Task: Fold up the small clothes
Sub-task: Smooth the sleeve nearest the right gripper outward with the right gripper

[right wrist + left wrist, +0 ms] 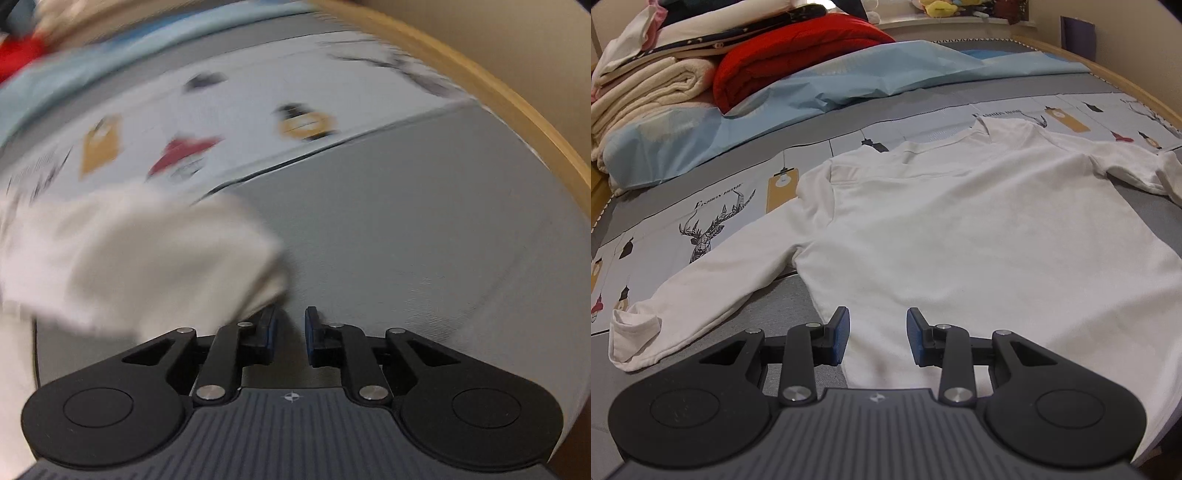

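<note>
1. Fingers (842,332) of left gripper (877,336) spread apart at lower centre, blue pads facing, gripping nothing, poised over hem of white shirt (942,229).
2. White shirt spread flat on bed (783,295), collar toward upper right, one long sleeve (701,280) trailing to lower left, cuff crumpled.
3. Printed grey cover with deer (709,229) beneath; blue sheet (820,81), red quilt (798,51), cream blankets (646,96) heaped upper left.
4. Right gripper (290,328) at lower centre of a blurred view, fingers (312,328) parted with a narrow gap, clasping nothing.
5. White sleeve end (147,258) at left, just beside left finger; touching or not, cannot tell.
6. Wooden bed edge (498,96) curving along upper right.
</note>
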Action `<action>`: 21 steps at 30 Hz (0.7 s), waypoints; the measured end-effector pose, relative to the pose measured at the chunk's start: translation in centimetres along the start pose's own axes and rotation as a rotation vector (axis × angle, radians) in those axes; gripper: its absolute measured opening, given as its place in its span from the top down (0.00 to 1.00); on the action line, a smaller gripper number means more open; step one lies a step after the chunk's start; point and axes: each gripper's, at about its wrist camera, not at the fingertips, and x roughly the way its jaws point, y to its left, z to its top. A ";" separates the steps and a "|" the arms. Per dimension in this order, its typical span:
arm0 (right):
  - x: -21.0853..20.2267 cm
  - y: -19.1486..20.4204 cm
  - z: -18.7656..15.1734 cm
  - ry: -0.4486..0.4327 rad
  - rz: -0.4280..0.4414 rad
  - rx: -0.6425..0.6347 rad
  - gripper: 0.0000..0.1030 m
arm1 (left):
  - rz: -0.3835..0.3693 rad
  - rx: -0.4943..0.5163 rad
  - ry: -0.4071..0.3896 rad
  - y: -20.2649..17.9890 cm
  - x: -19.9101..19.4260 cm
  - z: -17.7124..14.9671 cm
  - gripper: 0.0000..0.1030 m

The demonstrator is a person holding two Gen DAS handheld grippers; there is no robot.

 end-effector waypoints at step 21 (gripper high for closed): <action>-2.3 10.5 -4.4 -0.121 0.165 -0.617 0.48 | -0.011 0.016 0.018 -0.5 0.7 0.1 0.63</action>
